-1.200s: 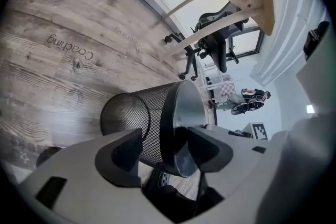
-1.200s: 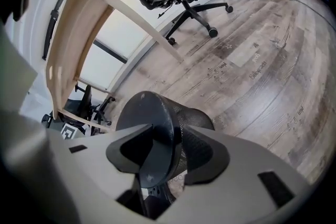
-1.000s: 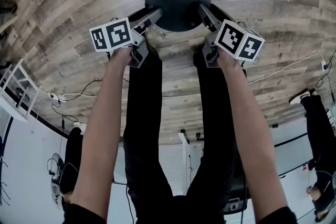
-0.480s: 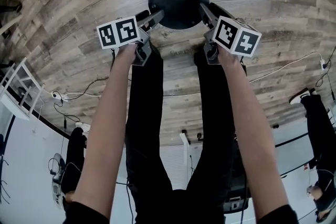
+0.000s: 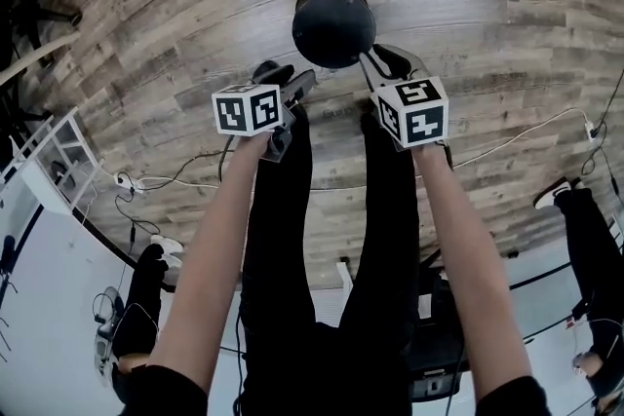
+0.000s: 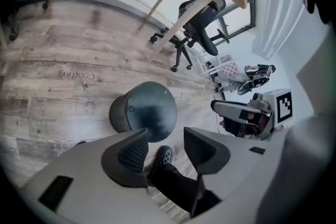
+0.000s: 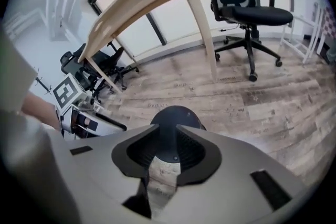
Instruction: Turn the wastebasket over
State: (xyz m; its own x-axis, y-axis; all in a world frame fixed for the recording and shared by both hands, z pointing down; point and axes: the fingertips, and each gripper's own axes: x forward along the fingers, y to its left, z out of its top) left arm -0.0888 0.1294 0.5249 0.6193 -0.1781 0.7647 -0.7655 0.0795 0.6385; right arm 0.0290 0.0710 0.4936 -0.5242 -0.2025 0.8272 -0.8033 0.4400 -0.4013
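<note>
The wooden floor fills the upper half of the head view. The wastebasket stands bottom up at upper centre, touched by nothing. Just below it, the left gripper has its jaws apart and the right gripper has them nearly together. Both have just been closing, with nothing between them.

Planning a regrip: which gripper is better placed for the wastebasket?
Probably right gripper: aimed straight at the wastebasket; left gripper points beside it. Both jaws, empty, have just been closing.
</note>
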